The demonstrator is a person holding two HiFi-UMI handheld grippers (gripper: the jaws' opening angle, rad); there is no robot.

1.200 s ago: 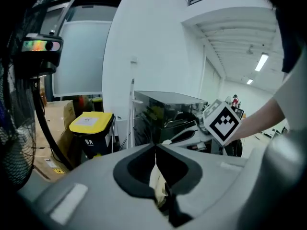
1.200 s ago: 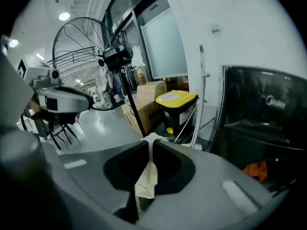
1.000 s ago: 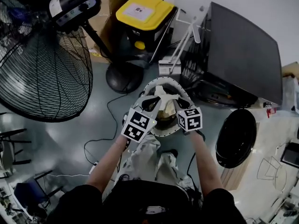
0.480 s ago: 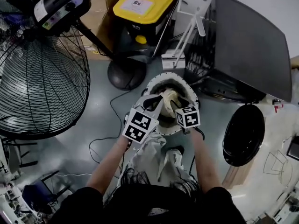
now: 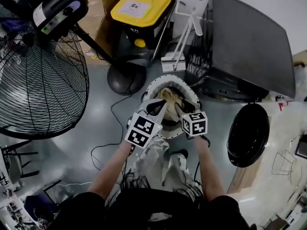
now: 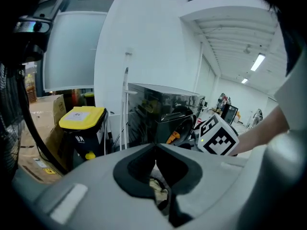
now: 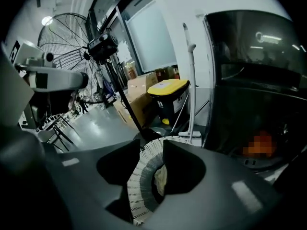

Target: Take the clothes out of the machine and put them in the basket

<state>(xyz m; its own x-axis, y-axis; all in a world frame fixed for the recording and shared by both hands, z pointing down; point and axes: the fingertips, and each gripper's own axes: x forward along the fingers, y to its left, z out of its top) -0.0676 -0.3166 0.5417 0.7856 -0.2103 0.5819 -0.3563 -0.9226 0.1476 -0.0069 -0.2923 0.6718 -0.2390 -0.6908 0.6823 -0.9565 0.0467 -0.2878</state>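
Observation:
A round white basket (image 5: 149, 86) stands on the floor in front of me, and beige clothes (image 5: 170, 96) lie inside it. Both grippers hover over its near rim. My left gripper (image 5: 160, 104) is shut, its jaw tips touching (image 6: 154, 150); a bit of beige cloth (image 6: 156, 186) shows in the gap behind them. My right gripper (image 5: 181, 108) is open (image 7: 149, 150), and between its jaws I see the basket's woven rim (image 7: 140, 183) and the clothes (image 7: 160, 176) below. The black washing machine (image 5: 249, 56) stands to the right with its round door (image 5: 247, 134) swung open.
A big standing fan (image 5: 38, 75) fills the left, its base (image 5: 125, 78) close to the basket. A black bin with a yellow lid (image 5: 141, 8) stands behind. A white folding rack (image 5: 184, 32) leans by the machine. Cables (image 5: 103, 147) trail across the floor.
The beige cloth that was held up between the grippers now lies lower in the basket. Both grippers have drawn back slightly toward me.

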